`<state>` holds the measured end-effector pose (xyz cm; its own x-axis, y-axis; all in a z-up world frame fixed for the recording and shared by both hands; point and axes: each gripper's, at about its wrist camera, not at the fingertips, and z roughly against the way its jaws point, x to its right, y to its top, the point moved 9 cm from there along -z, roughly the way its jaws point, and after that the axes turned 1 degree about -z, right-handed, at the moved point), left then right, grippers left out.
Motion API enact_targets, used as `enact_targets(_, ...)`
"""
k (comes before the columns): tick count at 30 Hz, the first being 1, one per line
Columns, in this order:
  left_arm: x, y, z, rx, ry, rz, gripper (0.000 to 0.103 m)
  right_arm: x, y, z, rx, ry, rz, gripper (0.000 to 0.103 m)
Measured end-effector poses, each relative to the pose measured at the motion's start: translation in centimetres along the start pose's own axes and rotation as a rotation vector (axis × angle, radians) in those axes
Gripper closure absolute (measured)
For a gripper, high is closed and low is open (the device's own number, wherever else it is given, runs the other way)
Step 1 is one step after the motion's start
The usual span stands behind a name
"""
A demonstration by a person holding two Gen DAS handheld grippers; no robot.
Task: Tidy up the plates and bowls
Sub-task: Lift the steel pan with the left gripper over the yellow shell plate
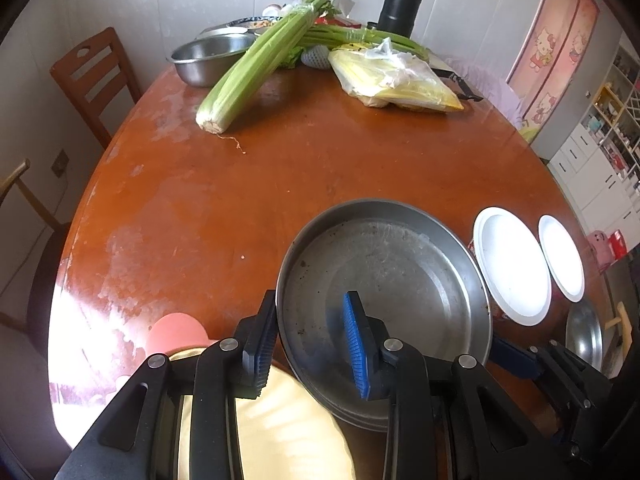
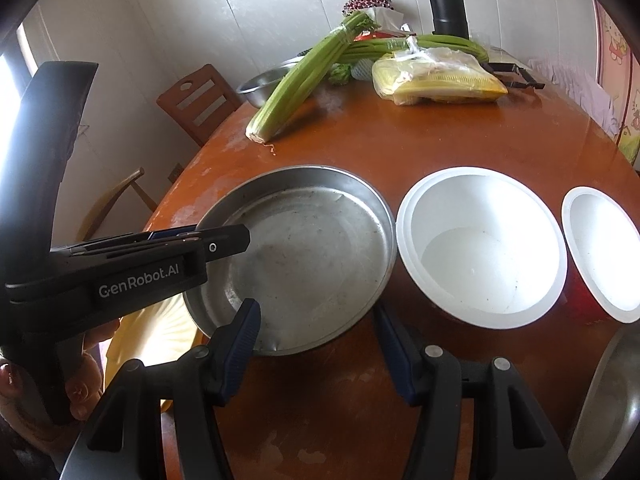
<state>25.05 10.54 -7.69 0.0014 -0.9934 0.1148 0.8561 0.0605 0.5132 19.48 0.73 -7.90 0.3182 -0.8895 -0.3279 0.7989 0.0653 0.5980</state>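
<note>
The round wooden table (image 1: 280, 184) carries all items. The steel pan (image 1: 384, 280) sits at its near edge, overhanging toward the camera. In the left wrist view, the left gripper (image 1: 312, 344) straddles the pan's near-left rim, one blue-padded finger outside and one inside, spread apart with no firm clamp visible. The right wrist view shows this gripper side-on at the rim, and shows the right gripper (image 2: 320, 344) with fingers apart above bare table just before the pan, holding nothing.

Only the right wrist view reveals the interior of the large white bowl (image 2: 480, 240), just beside the pan, with a small white bowl (image 2: 604, 252) to its right. A further steel dish (image 2: 612, 408) at the lower right is partly cropped, possibly a second pan.

At the far side lie celery (image 1: 248, 72), a steel basin (image 1: 208, 58), a yellow bag (image 1: 400, 80) and a black flask (image 1: 400, 4).
</note>
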Motion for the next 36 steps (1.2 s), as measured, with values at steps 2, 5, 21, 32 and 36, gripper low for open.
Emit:
enact_targets(2,-0.1,-0.2,0.5,0.006,0.000,0.005,0.071,-0.2,0.0,0.3,0.007,0.000,0.005,0.044)
enact_targets(5,-0.4,-0.4,1.2,0.016,-0.003,0.012,0.071,-0.6,0.0,0.8,0.015,0.001,0.014,0.044)
enact_targets(21,-3.3,-2.2,7.1,0.114,0.021,0.057,0.070,-4.9,-0.1,4.0,0.075,0.022,0.112,0.044)
enact_targets(32,-6.9,-4.0,10.9,0.187,0.044,0.124,0.070,-9.5,-0.4,5.2,0.092,0.057,0.210,0.044)
enact_targets(36,-8.3,-5.1,11.3,0.191,0.053,0.161,0.070,-10.9,-0.4,4.8,0.084,0.070,0.249,0.044)
